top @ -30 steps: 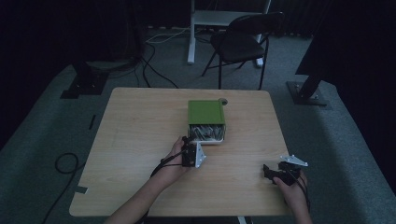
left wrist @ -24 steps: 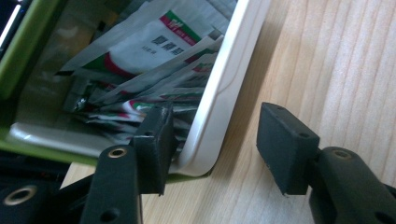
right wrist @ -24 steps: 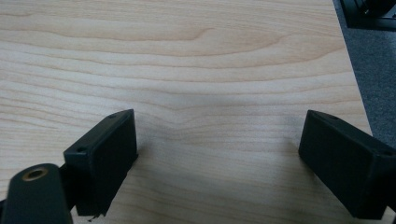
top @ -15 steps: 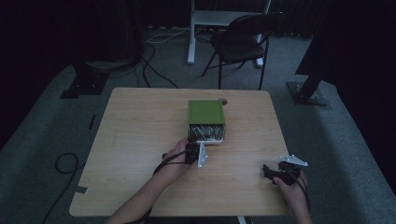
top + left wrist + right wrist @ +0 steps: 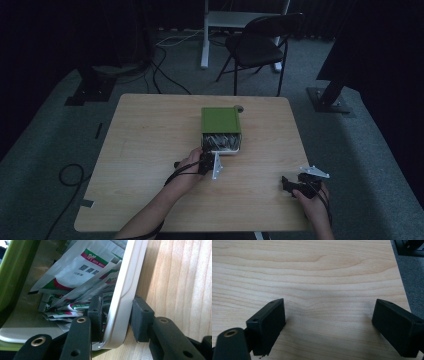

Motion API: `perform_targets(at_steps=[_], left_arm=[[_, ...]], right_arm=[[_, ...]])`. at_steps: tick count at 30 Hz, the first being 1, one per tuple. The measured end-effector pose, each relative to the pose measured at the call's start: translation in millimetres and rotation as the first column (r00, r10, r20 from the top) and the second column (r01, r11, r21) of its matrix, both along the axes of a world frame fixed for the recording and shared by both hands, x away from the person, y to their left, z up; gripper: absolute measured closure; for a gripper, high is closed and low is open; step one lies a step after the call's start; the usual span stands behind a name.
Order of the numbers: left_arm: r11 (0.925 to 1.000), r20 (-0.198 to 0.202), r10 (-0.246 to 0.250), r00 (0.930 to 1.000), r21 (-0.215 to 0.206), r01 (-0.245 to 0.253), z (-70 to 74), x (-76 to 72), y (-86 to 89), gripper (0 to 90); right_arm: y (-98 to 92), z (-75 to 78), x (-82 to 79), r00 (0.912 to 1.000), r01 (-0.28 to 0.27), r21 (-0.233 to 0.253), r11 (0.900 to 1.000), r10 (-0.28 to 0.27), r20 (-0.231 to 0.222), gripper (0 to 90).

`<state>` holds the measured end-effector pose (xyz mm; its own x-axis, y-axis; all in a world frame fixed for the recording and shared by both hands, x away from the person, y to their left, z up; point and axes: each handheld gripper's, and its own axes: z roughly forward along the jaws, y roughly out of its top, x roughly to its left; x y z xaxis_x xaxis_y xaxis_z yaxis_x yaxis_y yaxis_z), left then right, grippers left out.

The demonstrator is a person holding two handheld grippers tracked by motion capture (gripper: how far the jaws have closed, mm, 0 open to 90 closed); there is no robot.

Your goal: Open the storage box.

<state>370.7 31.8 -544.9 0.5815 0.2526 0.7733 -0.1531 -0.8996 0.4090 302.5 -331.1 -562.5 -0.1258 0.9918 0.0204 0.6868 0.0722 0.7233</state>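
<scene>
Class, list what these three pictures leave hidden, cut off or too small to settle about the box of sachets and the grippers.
- Sachets: left gripper view, count hidden by overlap; print cropped at the top edge.
- White tray rim: left gripper jaws straddle it; contact unclear.
- Green box: high view, contents too small and dim.
- Right gripper: open over bare table.

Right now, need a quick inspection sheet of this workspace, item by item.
Surface: wooden table, bare wood.
Job's things: green box with white tray pulled out, sachets inside.
Clutter: nothing seen.
Grippers: left gripper straddles the tray's rim, not clamped; right gripper open over bare wood.
Cables: left gripper's cable along the forearm; loose cables on floor.
Surroundings: folding chair, dark carpet.
</scene>
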Motion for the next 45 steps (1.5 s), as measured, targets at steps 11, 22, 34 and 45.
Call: perform_targets(at_steps=[11,22,34,45], left_arm=[[0.9998,-0.010,-0.005,0.9999,0.017,0.006,2.1,-1.6,-1.5,68.1],[0.9994,-0.016,-0.017,0.9997,0.031,0.017,3.4,-5.6,-1.9,69.0],[0.9983,-0.007,-0.033,0.9994,0.048,0.033,3.3,-14.5,-1.6,69.6],[0.9973,-0.003,-0.040,0.9992,0.061,0.041,3.6,-25.1,-2.1,70.0]], right_arm=[[0.0,0.0,0.0,1.0000,0.000,-0.001,1.000,0.000,0.000,11.0],[-0.1,0.0,0.0,1.0000,0.000,0.001,1.000,0.000,0.000,11.1],[0.0,0.0,0.0,1.0000,0.000,0.001,1.000,0.000,0.000,11.0],[0.0,0.0,0.0,1.0000,0.000,0.000,1.000,0.000,0.000,11.1]])
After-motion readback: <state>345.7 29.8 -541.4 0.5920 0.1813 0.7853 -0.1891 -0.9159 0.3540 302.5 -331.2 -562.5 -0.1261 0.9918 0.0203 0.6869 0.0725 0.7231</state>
